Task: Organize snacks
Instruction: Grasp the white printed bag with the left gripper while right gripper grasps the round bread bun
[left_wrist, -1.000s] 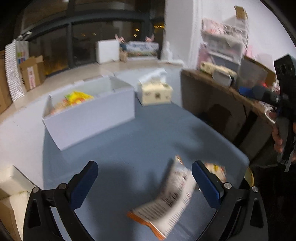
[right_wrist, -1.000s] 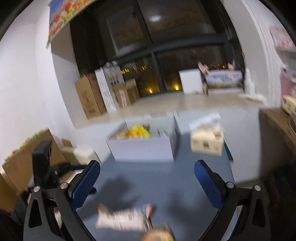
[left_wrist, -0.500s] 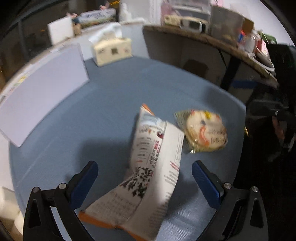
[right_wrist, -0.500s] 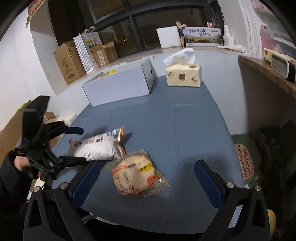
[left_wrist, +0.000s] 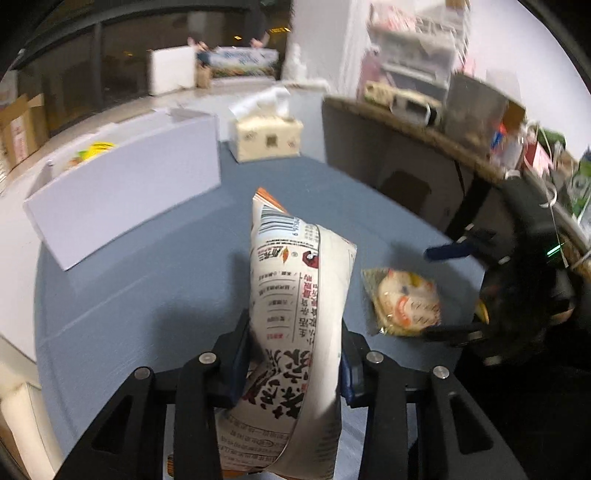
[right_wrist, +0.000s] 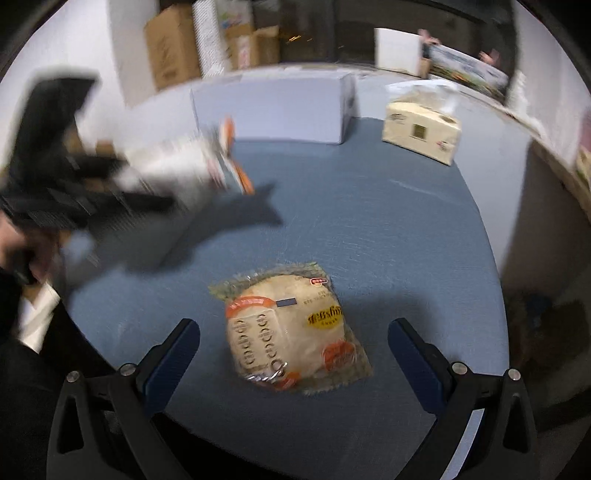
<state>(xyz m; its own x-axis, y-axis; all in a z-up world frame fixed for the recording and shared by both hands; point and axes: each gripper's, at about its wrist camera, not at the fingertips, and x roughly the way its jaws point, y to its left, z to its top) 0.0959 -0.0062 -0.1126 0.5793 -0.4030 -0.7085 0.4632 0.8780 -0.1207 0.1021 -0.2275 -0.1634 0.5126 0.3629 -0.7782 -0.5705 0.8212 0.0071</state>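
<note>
Left gripper (left_wrist: 293, 354) jaws just closed on snack bag (left_wrist: 295, 332)

The left gripper (left_wrist: 293, 354), a black two-finger frame with blue pads, points steeply downward. Its jaws have just been closing and now clamp on the tall white printed snack bag (left_wrist: 295, 332), one blue pad (left_wrist: 241, 363) pressed into each side of the pack. In the right wrist view the same gripper shows as a dark, motion-blurred shape at the left, with a hand (right_wrist: 18, 247) behind it.

The right gripper (right_wrist: 293, 352), of the same black and blue build, also tilts steeply down. Its jaws stand wide apart, and the pads (right_wrist: 171, 356) touch nothing.
</note>
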